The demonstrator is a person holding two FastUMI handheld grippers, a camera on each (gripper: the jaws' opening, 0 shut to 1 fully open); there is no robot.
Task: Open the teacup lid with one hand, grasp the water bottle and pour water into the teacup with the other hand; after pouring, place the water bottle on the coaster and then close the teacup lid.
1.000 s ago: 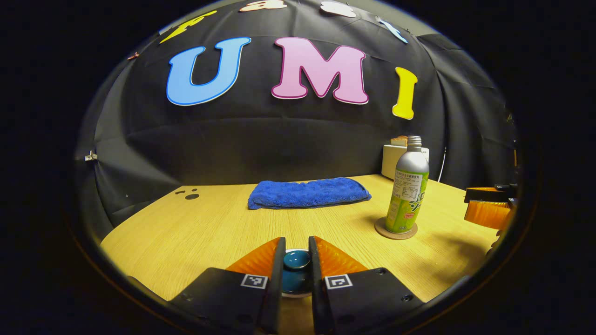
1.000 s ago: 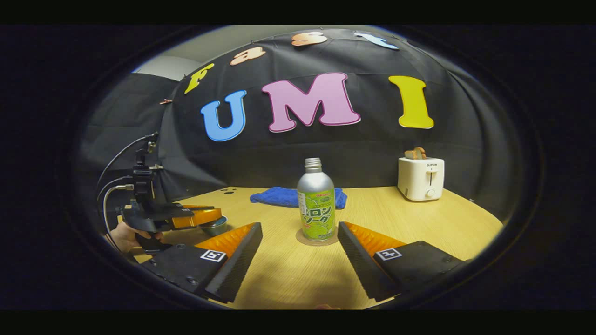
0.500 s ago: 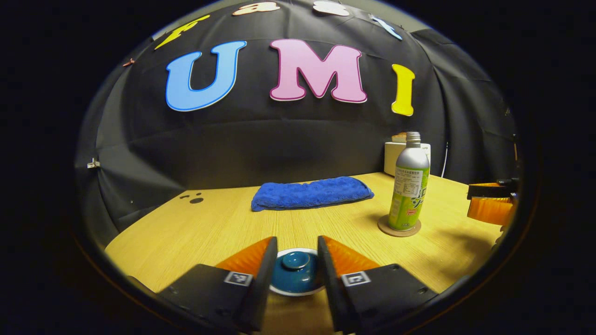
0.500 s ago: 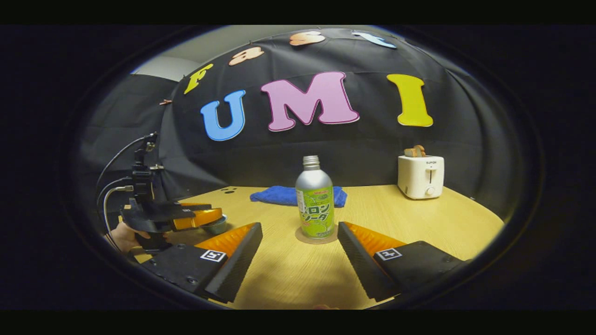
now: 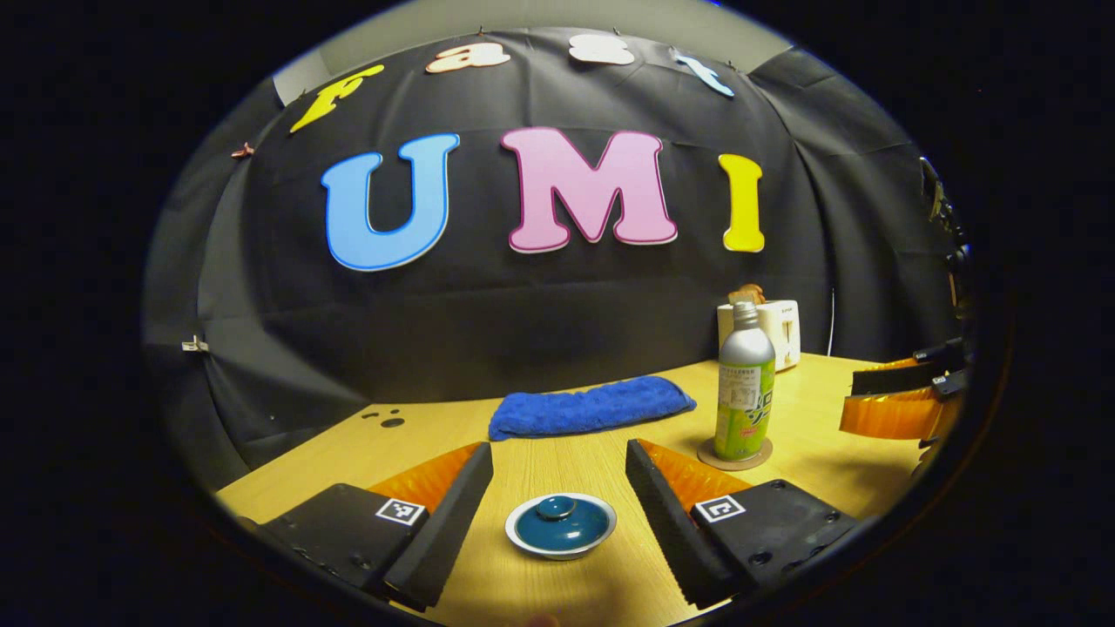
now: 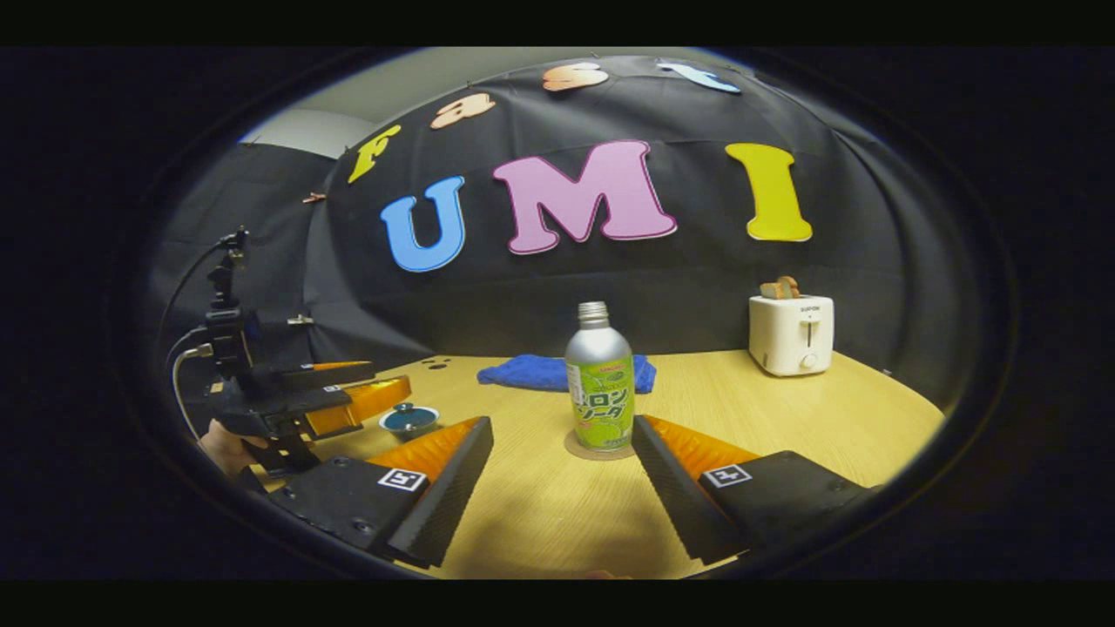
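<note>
Our left gripper point(image 5: 559, 475) has its jaws spread wide and holds nothing. Just beyond and between the fingers sits the round dark-teal ceramic teacup lid point(image 5: 560, 523), knob up, resting in a pale rim on the light wooden table point(image 5: 610, 435); whether that rim is the teacup or a saucer we cannot tell. Nothing touches it. Our right gripper point(image 6: 562, 457) also has its jaws wide apart and empty, lined up on the tall silver and green metal water bottle point(image 6: 599, 378), which stands upright and uncapped on a round cork coaster point(image 6: 582, 450) just ahead of the fingers. From that view the left gripper point(image 6: 348, 396) hangs above the table, near the lid point(image 6: 408, 418) but apart from it, a hand point(image 6: 218, 442) gripping its handle.

Farther back lies a folded blue towel point(image 5: 591, 406), and a white toaster point(image 6: 791, 333) stands by the wall.

We judge that the closing steps look done: the bottle is on its coaster and the lid is down. If so, the next move calls only for drawing both grippers clear without nudging the lid or tipping the bottle.
</note>
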